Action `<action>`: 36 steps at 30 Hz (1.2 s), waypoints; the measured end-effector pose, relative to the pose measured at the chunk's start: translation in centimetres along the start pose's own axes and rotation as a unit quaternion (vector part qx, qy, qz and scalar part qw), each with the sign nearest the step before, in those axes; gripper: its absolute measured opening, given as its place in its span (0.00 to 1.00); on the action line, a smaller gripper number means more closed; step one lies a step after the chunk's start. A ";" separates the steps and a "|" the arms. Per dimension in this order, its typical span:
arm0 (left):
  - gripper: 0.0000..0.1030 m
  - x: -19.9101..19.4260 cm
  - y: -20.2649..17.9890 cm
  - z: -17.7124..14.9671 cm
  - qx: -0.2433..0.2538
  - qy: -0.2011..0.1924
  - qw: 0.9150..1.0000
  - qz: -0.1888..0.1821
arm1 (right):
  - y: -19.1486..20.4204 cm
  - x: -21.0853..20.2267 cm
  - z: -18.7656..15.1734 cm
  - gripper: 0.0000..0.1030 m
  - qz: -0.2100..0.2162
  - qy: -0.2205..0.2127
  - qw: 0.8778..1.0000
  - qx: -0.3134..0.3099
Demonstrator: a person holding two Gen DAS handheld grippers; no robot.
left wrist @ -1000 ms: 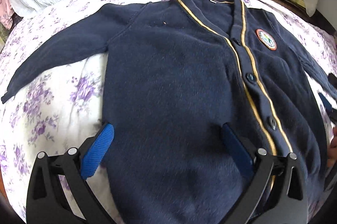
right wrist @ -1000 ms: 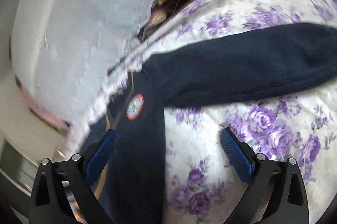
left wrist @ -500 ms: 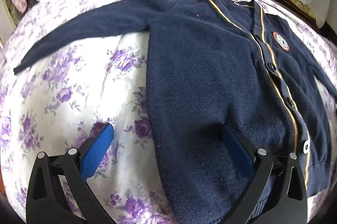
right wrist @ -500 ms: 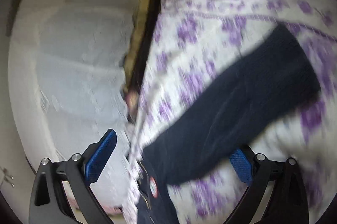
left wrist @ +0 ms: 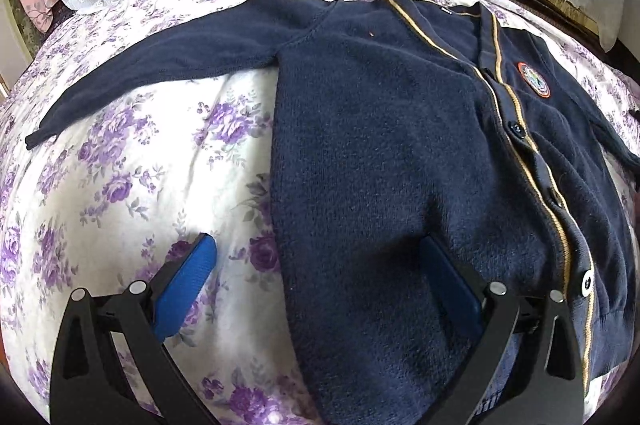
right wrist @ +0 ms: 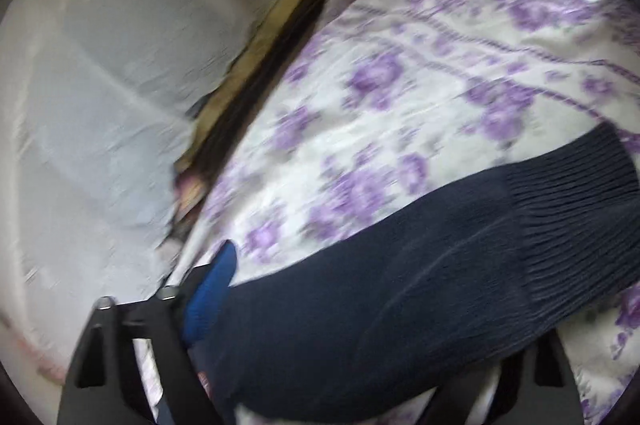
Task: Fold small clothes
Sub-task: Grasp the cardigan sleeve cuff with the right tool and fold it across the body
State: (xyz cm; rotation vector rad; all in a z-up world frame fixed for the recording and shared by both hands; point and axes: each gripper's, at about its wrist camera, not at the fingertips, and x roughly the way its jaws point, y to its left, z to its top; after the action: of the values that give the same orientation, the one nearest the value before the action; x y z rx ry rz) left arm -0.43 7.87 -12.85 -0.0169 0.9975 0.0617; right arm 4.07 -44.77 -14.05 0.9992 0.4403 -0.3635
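Right wrist shows my right gripper (right wrist: 352,309) closing around the sleeve (right wrist: 420,285) near the cuff, its jaws partly spread and not visibly pinching, so I risk grabbing bedsheet (right wrist: 420,73) too, while my left gripper (left wrist: 320,281) stays spread wide.

The right tool's (right wrist: 360,309) jaws have just been closing around a navy ribbed-cuff sleeve (right wrist: 420,297) on the purple-flowered bedsheet (right wrist: 420,73).

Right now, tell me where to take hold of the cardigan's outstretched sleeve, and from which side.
Grip the sleeve at its cuff, coming in from the open bedspread beyond the tip. It lies flat and straight out from the cardigan, so the cuff is probably the freest end to lift and fold across the body.
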 end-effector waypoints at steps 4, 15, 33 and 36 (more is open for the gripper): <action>0.96 -1.4 0.7 1.6 -0.001 -0.020 1.000 0.001 | 0.8 1.2 0.1 0.65 -0.020 -0.004 0.999 -0.031; 0.96 3.5 3.1 5.7 0.032 -0.045 0.995 0.081 | -1.6 0.7 0.9 0.04 0.044 -0.019 0.997 0.062; 0.96 3.8 4.8 6.1 -0.042 -0.041 0.997 0.043 | 22.3 -1.7 -9.0 0.04 0.159 0.066 0.968 -0.182; 0.96 3.8 5.0 6.1 -0.049 -0.039 0.997 0.041 | 25.2 -0.8 -12.9 0.04 0.156 0.084 0.956 -0.233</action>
State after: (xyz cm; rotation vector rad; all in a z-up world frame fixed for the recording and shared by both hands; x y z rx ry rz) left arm 6.49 13.31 -12.68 -0.0634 0.9167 0.1845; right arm 13.22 -21.13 -1.49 0.6237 0.4846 0.1123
